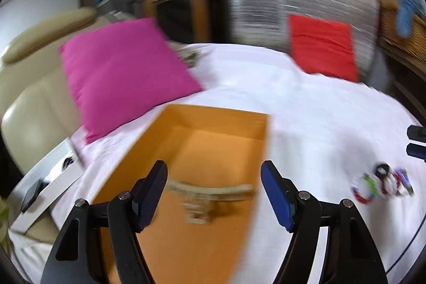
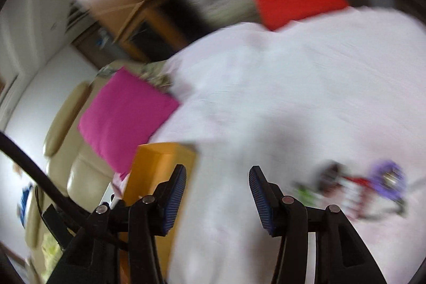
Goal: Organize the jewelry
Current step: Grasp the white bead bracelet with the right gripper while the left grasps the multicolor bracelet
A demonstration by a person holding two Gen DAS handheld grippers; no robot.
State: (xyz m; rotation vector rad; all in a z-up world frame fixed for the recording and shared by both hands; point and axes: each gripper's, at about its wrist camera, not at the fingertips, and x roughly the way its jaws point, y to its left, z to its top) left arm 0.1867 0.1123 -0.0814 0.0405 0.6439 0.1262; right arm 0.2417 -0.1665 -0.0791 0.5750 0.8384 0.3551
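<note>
Inside orange box (image 1: 149, 140) — necklace (image 1: 210, 189) lies crosswise (blurry); both grippers (image 1: 214, 193) (image 2: 217, 197) agape, empty.

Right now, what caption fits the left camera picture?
Open left tool above the orange box holding a pale necklace, colorful jewelry waiting nearby.

Both grippers open, nothing held

The left gripper (image 1: 214, 193) points forward and downward, its blue-padded jaws spread wide with empty space between them; the right gripper (image 2: 217, 200) tilts down too, jaws parted a little narrower, pads clear of everything, its tips just showing at the left wrist view's right edge
</note>
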